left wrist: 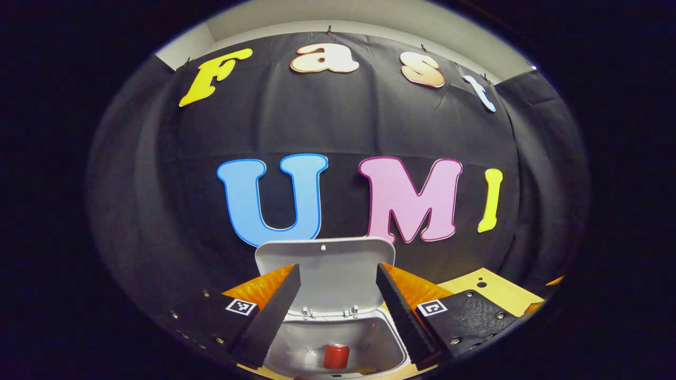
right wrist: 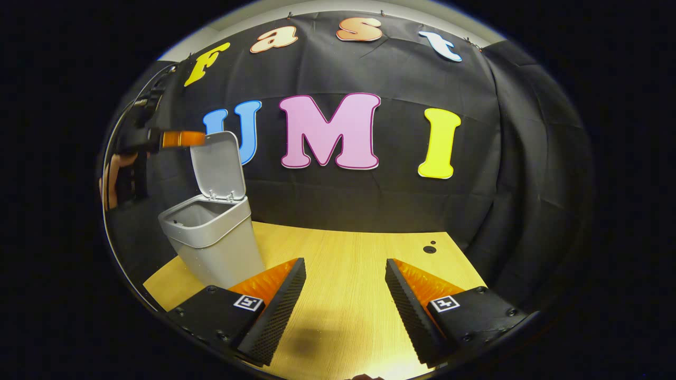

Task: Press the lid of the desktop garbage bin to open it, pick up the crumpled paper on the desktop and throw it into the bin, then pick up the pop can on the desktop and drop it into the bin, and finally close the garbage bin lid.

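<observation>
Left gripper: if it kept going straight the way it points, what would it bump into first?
Probably the bin's raised lid, which stands upright between the open fingers of the left gripper. The bin with the can inside lies lower. Depth is hard to judge.

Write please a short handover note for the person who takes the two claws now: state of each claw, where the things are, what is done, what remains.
Left claw: open, holding nothing, above the open grey plastic desktop bin, looking down into it.
Right claw: open, holding nothing, low over the light wooden desktop, to the side of the bin.
Red pop can: inside the bin, at the bottom.
Crumpled paper: I cannot make it out inside the bin; check it.
Grey hinged lid: standing up, open.
Done: lid opened, can dropped in.
Left: close the lid. The left claw is nearer to it.
</observation>
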Motion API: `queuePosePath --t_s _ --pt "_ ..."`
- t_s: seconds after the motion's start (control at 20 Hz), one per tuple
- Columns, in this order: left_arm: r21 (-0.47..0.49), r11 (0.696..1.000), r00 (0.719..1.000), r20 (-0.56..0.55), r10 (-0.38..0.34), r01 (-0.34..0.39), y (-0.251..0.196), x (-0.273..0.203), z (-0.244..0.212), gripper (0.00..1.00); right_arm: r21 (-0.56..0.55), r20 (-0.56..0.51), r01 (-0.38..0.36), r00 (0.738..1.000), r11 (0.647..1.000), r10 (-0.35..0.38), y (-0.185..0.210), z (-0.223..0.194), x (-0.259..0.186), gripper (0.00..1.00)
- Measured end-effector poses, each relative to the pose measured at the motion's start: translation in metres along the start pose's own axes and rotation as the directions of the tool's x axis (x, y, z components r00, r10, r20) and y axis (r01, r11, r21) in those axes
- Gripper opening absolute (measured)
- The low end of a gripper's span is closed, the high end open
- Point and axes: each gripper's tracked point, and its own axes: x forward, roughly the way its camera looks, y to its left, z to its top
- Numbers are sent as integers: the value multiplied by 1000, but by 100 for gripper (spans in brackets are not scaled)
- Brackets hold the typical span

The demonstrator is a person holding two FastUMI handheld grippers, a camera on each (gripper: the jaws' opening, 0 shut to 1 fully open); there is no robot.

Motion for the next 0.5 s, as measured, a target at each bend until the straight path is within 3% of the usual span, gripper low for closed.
queuePosePath --t_s 0.25,0.5 --pt "-25 999 999 8 -37 37 15 35 60 95 13 5 6 1000 1000 -6 -4 2 1 98" --pt "7 999 995 -95 -37 38 33 88 46 94 19 -3 5 1000 1000 -5 -8 -2 4 98"
